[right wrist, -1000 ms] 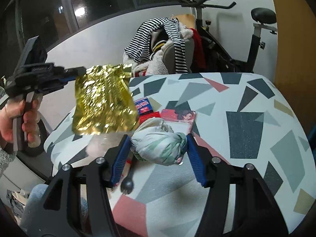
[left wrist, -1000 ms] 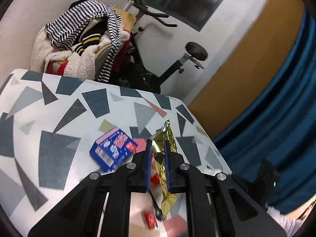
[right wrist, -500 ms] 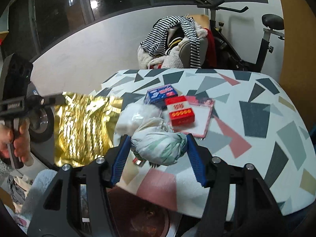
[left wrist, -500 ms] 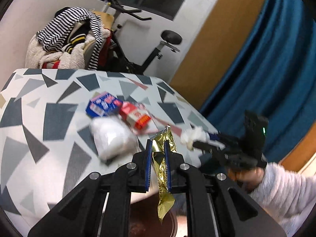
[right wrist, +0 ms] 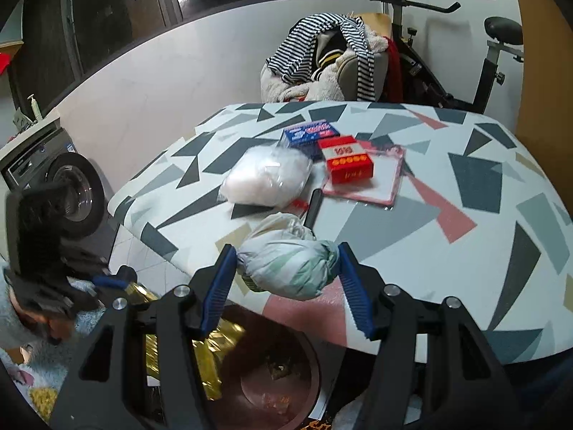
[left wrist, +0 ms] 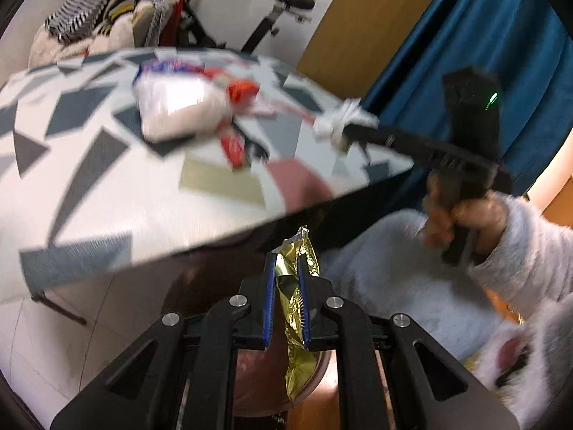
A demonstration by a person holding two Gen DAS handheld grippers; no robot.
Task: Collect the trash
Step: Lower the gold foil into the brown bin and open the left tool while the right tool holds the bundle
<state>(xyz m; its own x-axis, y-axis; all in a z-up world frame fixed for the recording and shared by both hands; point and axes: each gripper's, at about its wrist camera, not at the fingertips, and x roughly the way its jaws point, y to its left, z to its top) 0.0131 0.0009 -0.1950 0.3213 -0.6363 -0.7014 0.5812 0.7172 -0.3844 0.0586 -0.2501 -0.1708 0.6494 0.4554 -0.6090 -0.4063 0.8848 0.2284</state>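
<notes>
Pinching a gold foil wrapper (left wrist: 297, 286) between nearly closed fingers, the left gripper (left wrist: 286, 279) hangs directly above the brown bin (right wrist: 279, 369), the wrapper's loose tail dangling toward its rim. Just beyond the bin, over the near edge of the table (right wrist: 483, 215), the right gripper (right wrist: 286, 268) has its fingers about half open and pressed on either side of a crumpled white wad (right wrist: 286, 261). Farther from the bin, on the tabletop, lie a clear bag of white stuff (right wrist: 266, 179), a red box (right wrist: 345, 159) on a pink sheet (right wrist: 386, 182), and a blue box (right wrist: 309, 134). Past the table's far edge stand a chair heaped with clothes (right wrist: 322, 57) and an exercise bike (right wrist: 465, 53). The light foil could flutter wide of the bin when let go. The wad looks soft and only lightly squeezed, so it may slip out before it is over the opening.
</notes>
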